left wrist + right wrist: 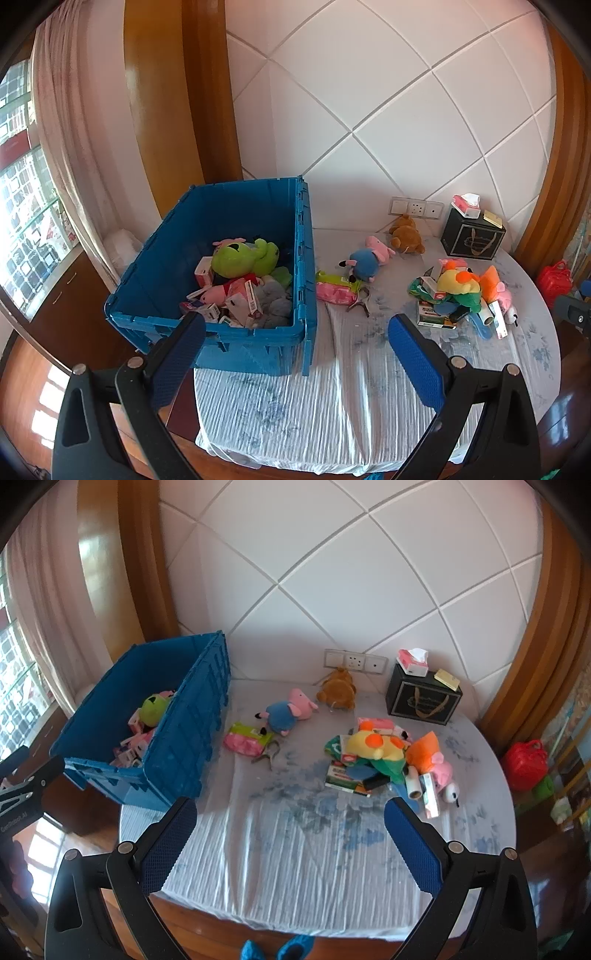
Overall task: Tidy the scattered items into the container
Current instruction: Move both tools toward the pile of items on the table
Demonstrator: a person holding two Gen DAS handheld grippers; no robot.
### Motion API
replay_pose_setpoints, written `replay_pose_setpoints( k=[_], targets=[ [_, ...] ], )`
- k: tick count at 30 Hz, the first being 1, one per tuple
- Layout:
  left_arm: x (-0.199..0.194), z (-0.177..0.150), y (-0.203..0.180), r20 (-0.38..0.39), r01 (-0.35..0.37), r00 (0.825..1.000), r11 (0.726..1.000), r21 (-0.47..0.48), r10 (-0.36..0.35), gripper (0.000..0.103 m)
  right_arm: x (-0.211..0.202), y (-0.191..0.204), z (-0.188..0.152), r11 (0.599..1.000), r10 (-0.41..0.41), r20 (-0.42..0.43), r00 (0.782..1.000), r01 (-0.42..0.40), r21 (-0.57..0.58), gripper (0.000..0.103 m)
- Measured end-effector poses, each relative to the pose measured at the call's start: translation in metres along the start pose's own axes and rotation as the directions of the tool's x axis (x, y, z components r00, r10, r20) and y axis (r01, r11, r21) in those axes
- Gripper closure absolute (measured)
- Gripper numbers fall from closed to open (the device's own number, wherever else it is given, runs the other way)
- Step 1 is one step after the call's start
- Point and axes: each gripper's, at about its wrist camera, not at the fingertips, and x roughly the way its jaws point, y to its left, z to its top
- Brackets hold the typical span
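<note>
A blue crate (303,266) (184,734) stands on the left of the bed, holding a green plush (242,258) and several small boxes. Scattered on the sheet are a pink packet (336,291) (245,740), a blue-and-pink pig plush (369,260) (290,710), a brown bear (406,234) (338,690) and a heap with a yellow plush (456,282) (373,746). My left gripper (297,325) is open and empty above the crate's near right corner. My right gripper (290,810) is open and empty above the bare sheet, short of the heap.
A black box (472,240) (423,698) with a tissue pack (412,661) on it stands at the back right by the padded wall. A metal clip (269,755) lies by the pink packet. A red bag (526,764) sits off the bed's right edge. Window and curtain are at left.
</note>
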Motion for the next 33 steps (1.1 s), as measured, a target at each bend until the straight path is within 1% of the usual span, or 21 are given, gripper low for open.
replay_pose_setpoints(
  k=[1,9,18,21,22,24,25,26,27,29,30,31,33],
  targets=[
    [0.001,0.000,-0.001,0.001,0.011,1.000,1.000,0.010,-0.011,0.002,0.001,-0.001,0.000,1.000,0.000,-0.002,1.000,0.000,0.000,0.000],
    [0.007,0.003,-0.011,0.010,0.018,1.000,1.000,0.014,-0.018,0.002,0.010,-0.011,0.002,1.000,-0.002,-0.015,1.000,0.002,0.011,0.000],
    [0.018,0.008,-0.030,0.046,0.066,0.997,0.998,0.016,-0.066,0.002,0.025,-0.033,0.003,1.000,0.004,-0.021,1.000,-0.004,0.028,0.000],
    [0.029,0.007,-0.044,0.073,0.145,0.986,0.989,0.036,-0.147,0.002,0.030,-0.047,0.003,0.999,0.005,-0.002,1.000,-0.005,0.032,0.000],
    [0.033,0.006,-0.050,0.083,0.155,0.984,0.987,0.039,-0.157,0.002,0.031,-0.053,0.003,1.000,0.002,0.012,1.000,-0.002,0.031,0.000],
    [0.043,0.004,-0.066,0.084,0.130,0.988,0.991,0.044,-0.133,0.002,0.032,-0.066,0.001,0.999,-0.017,0.061,0.998,0.015,0.029,0.000],
    [0.050,0.004,-0.077,0.074,0.113,0.991,0.992,0.050,-0.116,0.002,0.031,-0.073,-0.002,0.999,-0.036,0.107,0.994,0.033,0.027,0.000],
    [0.057,0.002,-0.088,0.064,0.112,0.991,0.992,0.053,-0.115,0.002,0.030,-0.081,-0.004,0.998,-0.052,0.149,0.987,0.049,0.026,0.000],
    [0.065,0.000,-0.099,0.055,0.136,0.989,0.989,0.048,-0.139,0.002,0.028,-0.090,-0.008,0.997,-0.072,0.197,0.978,0.068,0.026,0.000],
    [0.080,-0.008,-0.125,0.040,0.174,0.984,0.983,0.050,-0.176,0.002,0.028,-0.112,-0.019,0.993,-0.120,0.302,0.946,0.117,0.028,0.000],
    [0.087,-0.011,-0.139,0.034,0.189,0.981,0.980,0.063,-0.192,0.002,0.031,-0.123,-0.024,0.990,-0.141,0.332,0.933,0.139,0.028,0.000],
    [0.096,-0.015,-0.154,0.024,0.206,0.978,0.976,0.075,-0.208,0.002,0.039,-0.136,-0.029,0.989,-0.146,0.342,0.928,0.146,0.027,0.000],
    [0.118,-0.025,-0.186,-0.011,0.249,0.969,0.965,0.087,-0.249,0.002,0.064,-0.167,-0.039,0.994,-0.107,0.297,0.949,0.098,0.047,0.000]
  ],
)
